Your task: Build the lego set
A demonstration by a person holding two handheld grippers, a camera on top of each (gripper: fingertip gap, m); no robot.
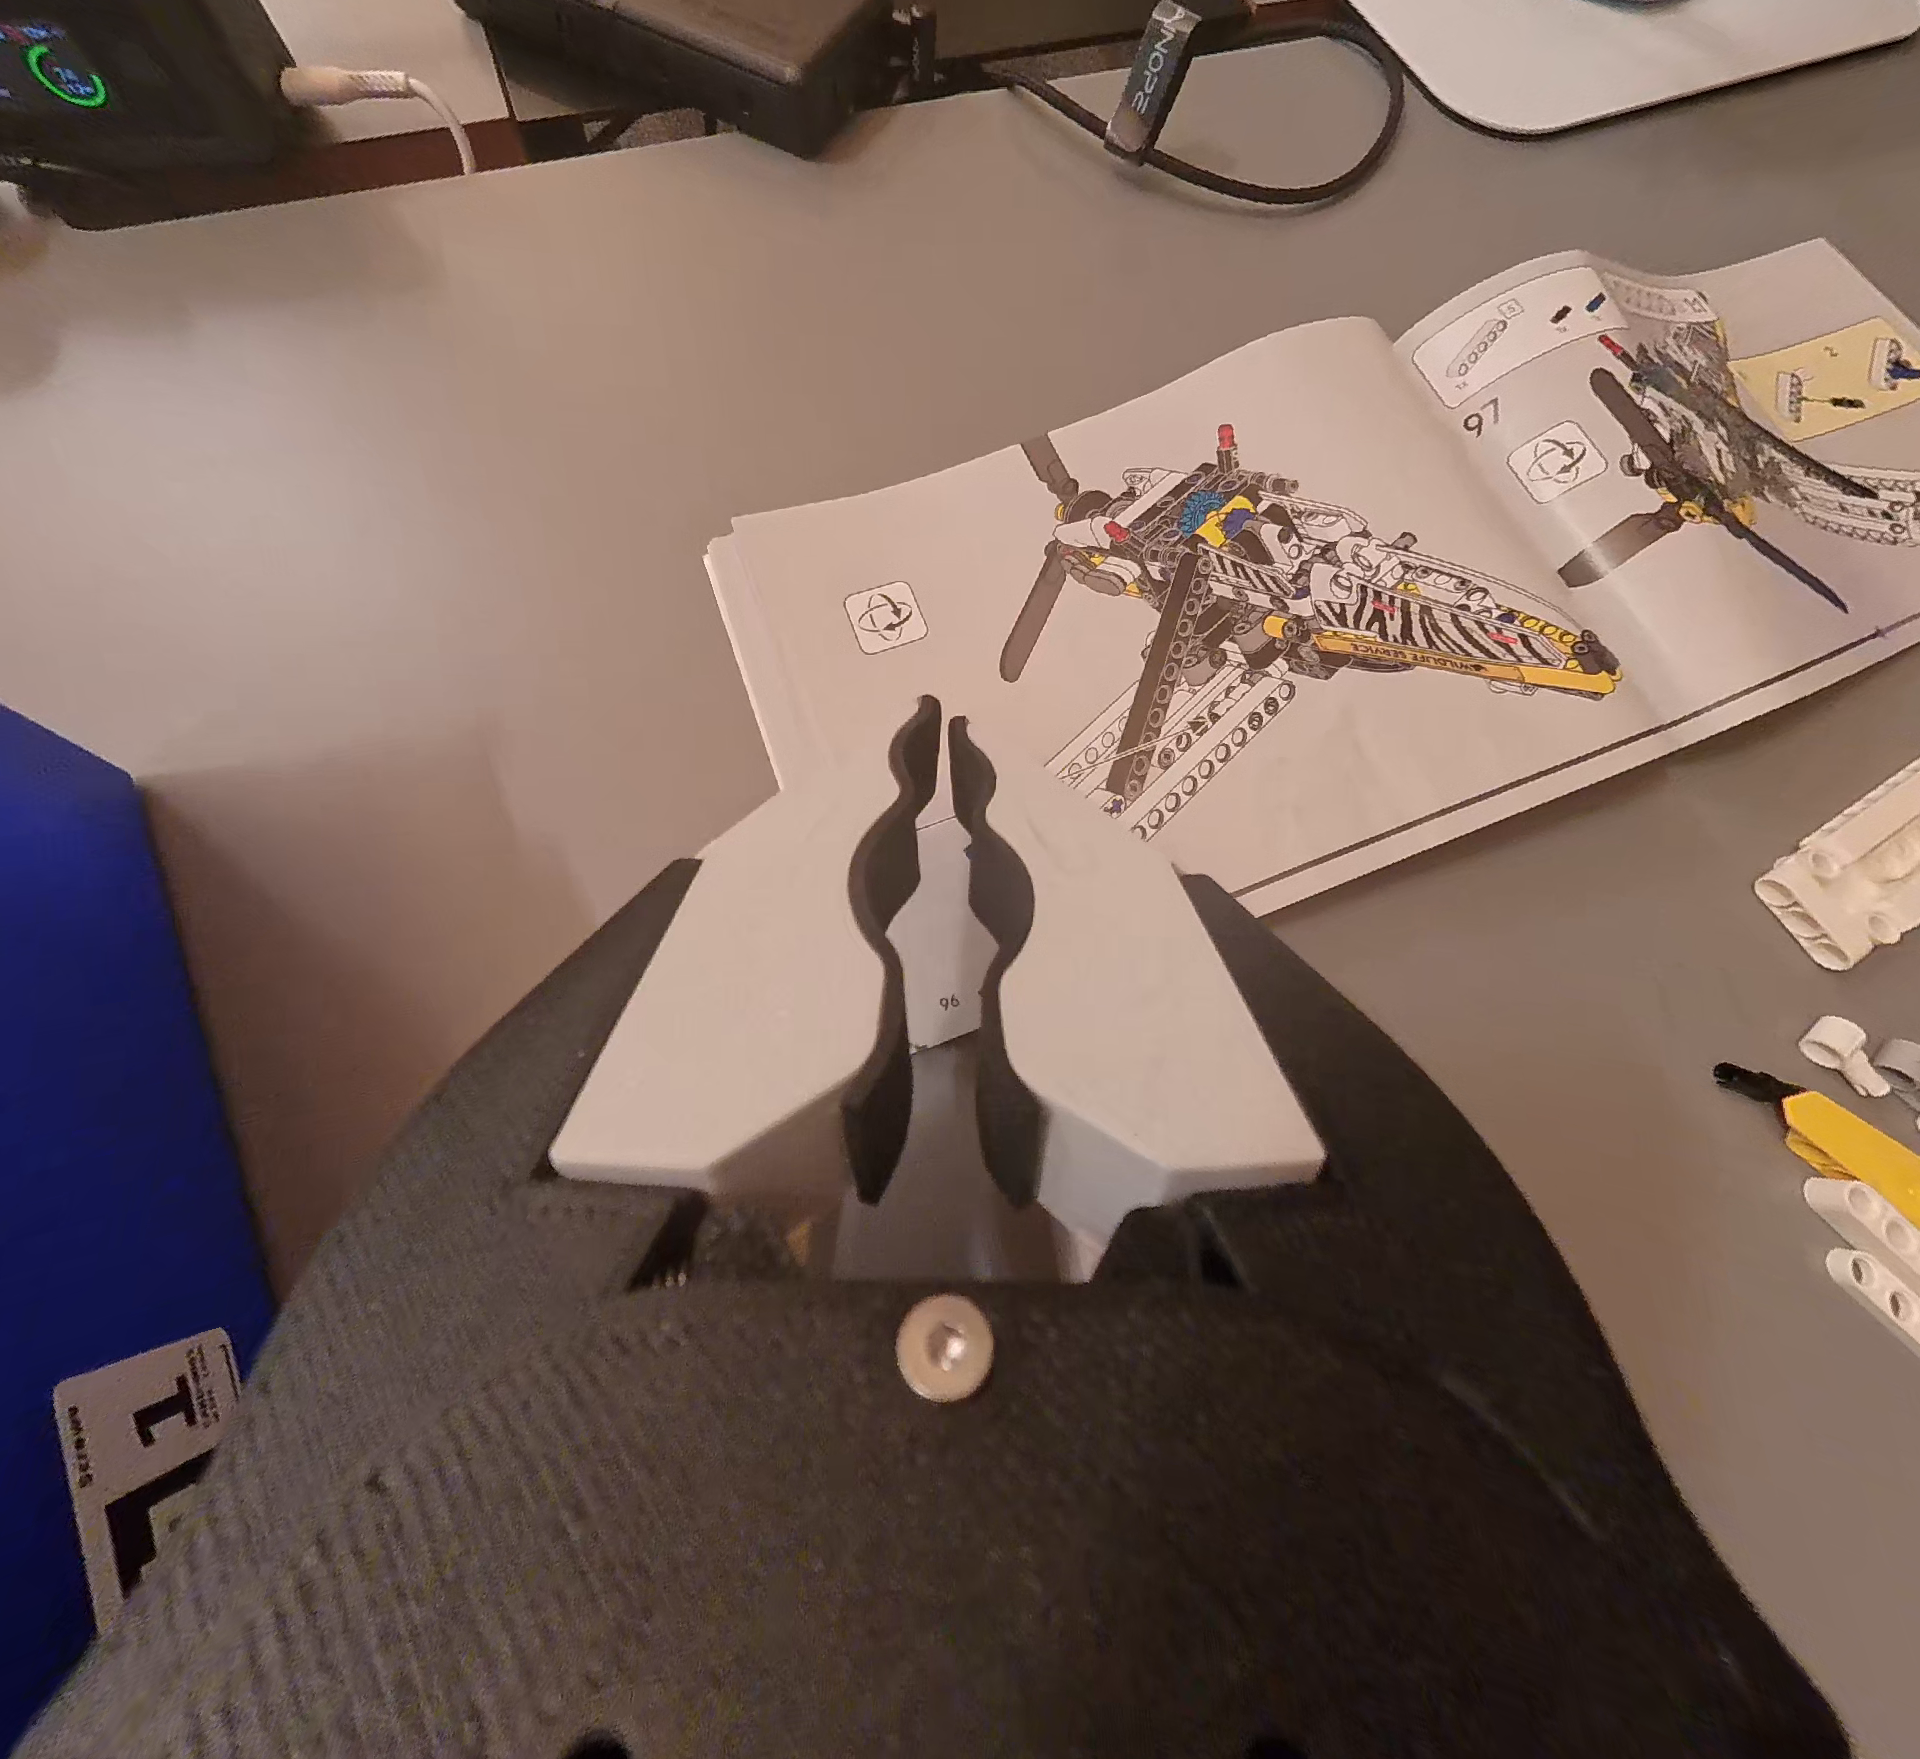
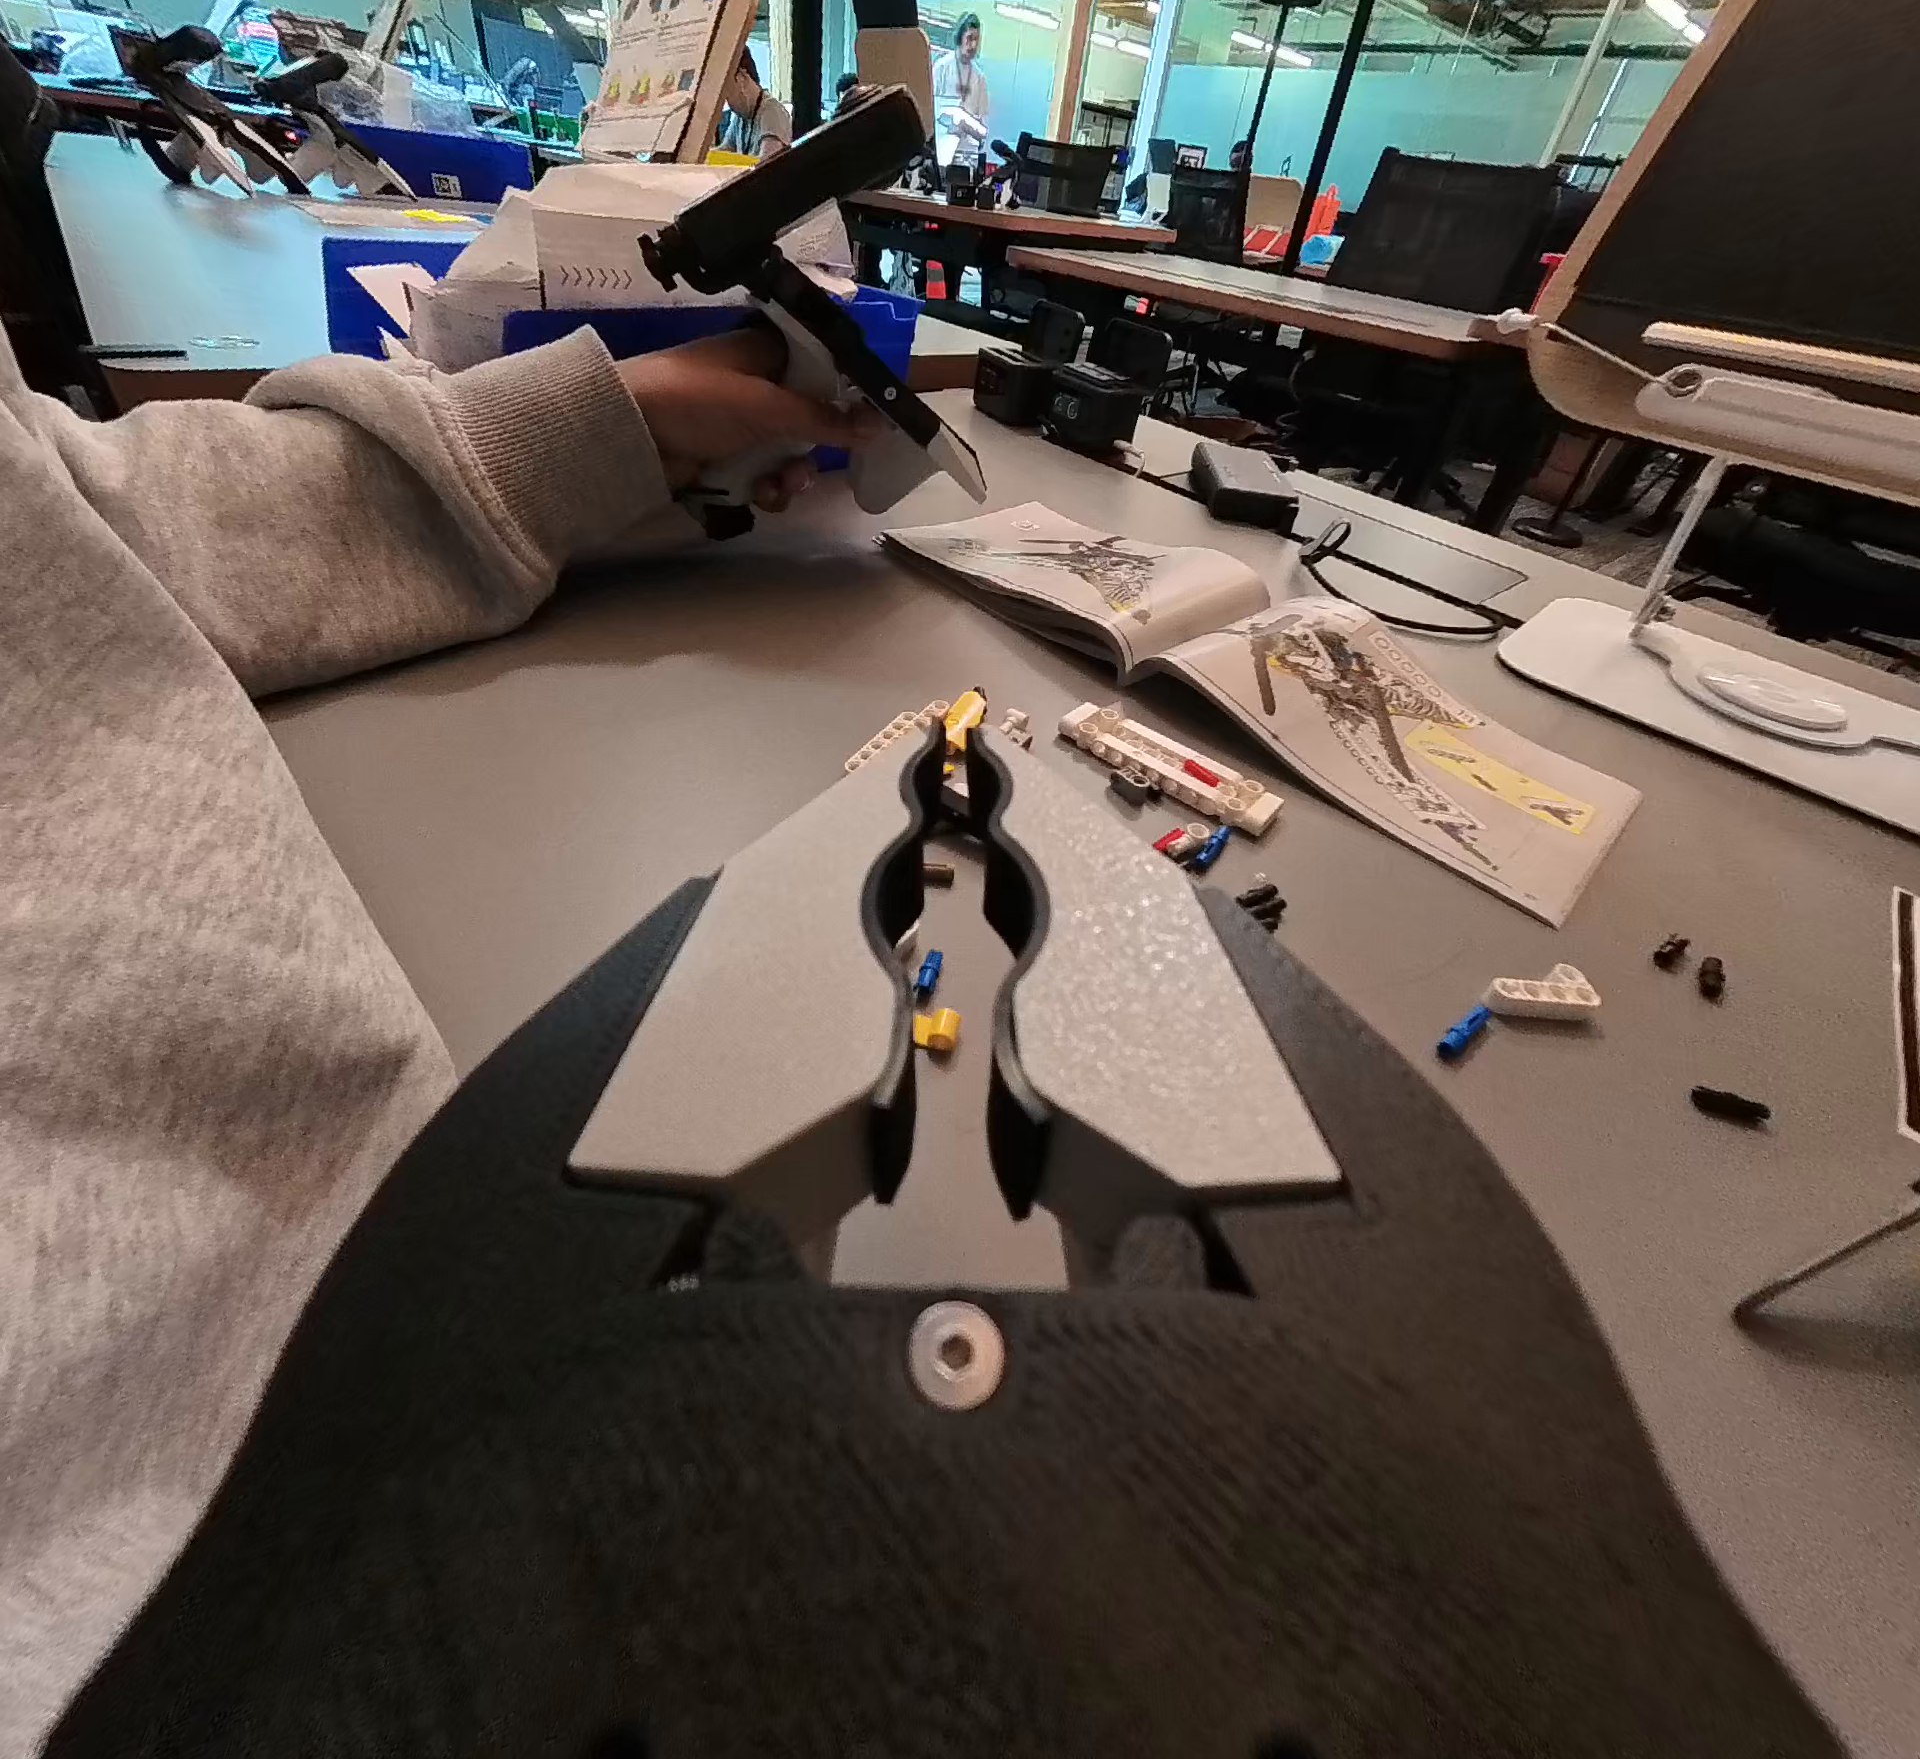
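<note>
Lego pieces point(image 2: 1164, 764) lie loose beside the open booklet point(image 2: 1247, 660).

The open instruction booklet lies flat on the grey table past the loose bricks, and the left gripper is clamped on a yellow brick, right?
Not quite. The left gripper holds nothing: in the left wrist view its fingertips are nearly together with only the page behind them. The open instruction booklet does lie flat on the grey table, past the loose bricks.
</note>
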